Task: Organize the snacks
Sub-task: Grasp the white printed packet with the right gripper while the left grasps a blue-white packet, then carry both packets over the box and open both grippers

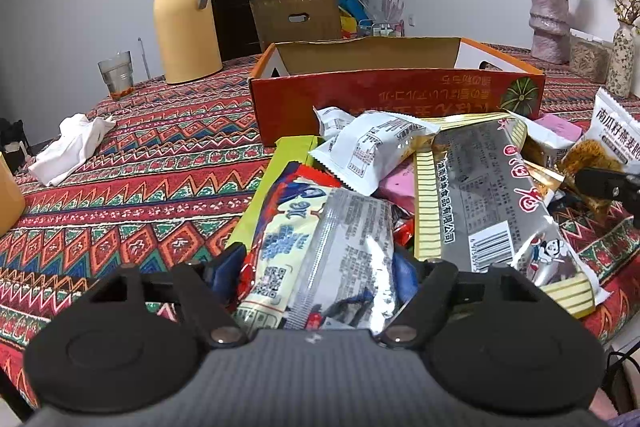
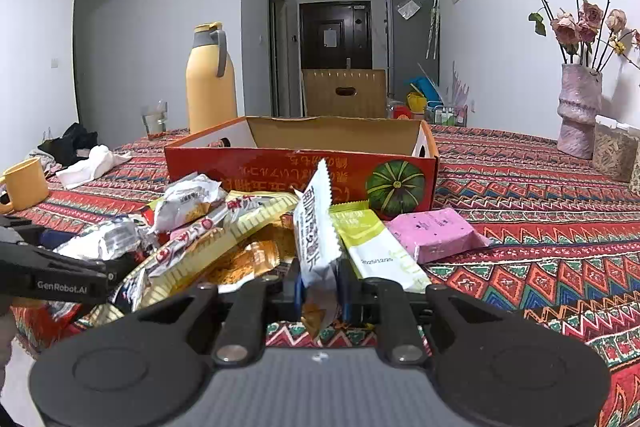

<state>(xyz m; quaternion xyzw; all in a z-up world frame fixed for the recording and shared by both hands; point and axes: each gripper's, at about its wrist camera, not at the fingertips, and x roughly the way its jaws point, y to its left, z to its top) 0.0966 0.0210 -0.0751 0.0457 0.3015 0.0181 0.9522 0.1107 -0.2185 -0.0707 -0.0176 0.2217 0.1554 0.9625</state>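
An open orange cardboard box (image 1: 396, 95) (image 2: 300, 167) with a pumpkin picture stands on the patterned tablecloth. A pile of snack packets (image 1: 480, 195) (image 2: 224, 239) lies in front of it. My left gripper (image 1: 316, 275) has its blue pads pressed on both sides of a cream, red and silver packet (image 1: 320, 247) at the near edge of the pile. My right gripper (image 2: 320, 291) is shut on a white packet (image 2: 316, 227), which it holds upright on edge. A pink pack (image 2: 436, 233) and a green-white packet (image 2: 376, 243) lie just right of it.
A yellow thermos (image 1: 184, 23) and a glass (image 1: 116, 75) stand left of the box, and a white cloth (image 1: 72, 147) lies nearer. A yellow mug (image 2: 24, 183) is at the left. Flower vases (image 2: 576, 111) and woven containers (image 2: 614, 155) line the right side.
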